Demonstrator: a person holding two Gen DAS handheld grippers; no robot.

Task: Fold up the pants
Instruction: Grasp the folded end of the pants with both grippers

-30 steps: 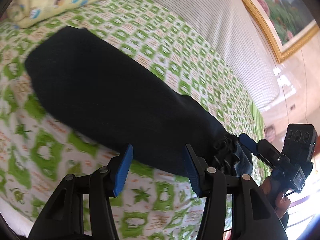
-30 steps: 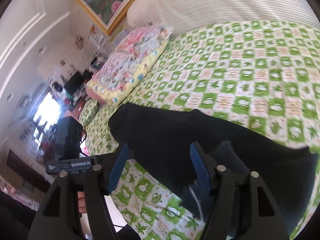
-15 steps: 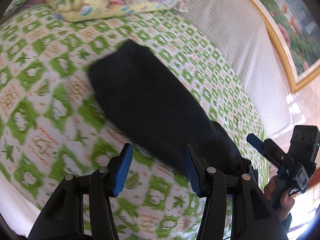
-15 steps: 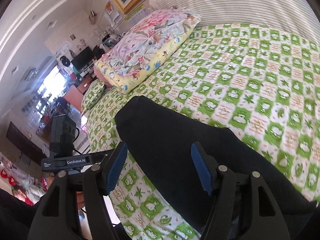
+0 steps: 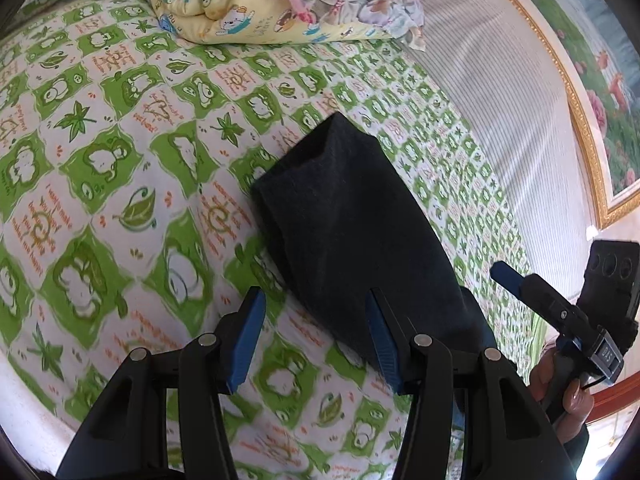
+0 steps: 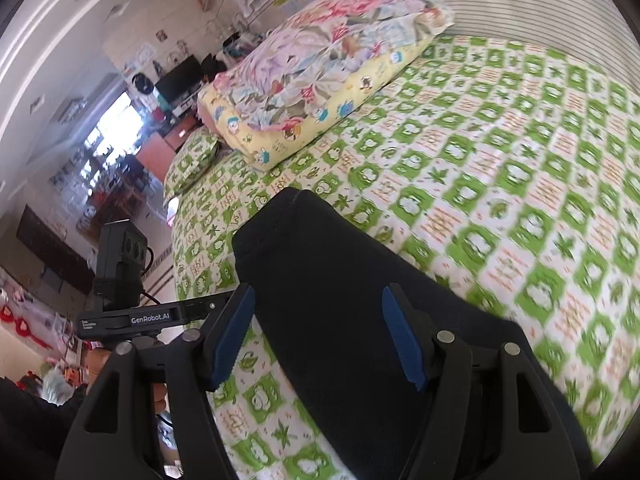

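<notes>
Pants point(image 5: 352, 232) under both grippers' spread fingers point(image 5: 244, 340).

Left claw point(image 5: 316, 340) gapes wide above the bed point(image 5: 100, 160); dark folded pants point(image 5: 352, 224) lie just ahead.

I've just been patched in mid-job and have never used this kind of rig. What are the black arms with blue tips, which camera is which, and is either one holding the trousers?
There is no robot: a person holds a two-finger gripper in each hand, each with a fisheye camera looking along its fingers. The blue tips are the finger pads.

One picture is from the left gripper; the right gripper shows at its right edge, in the person's hand. The other is from the right gripper, with the left gripper at its left.

On the green-patterned bedspread lie dark pants, in a long narrow shape, apparently folded. A cartoon-print pillow sits near the striped headboard.

Both sets of jaws stand open above the pants; neither holds anything.
</notes>
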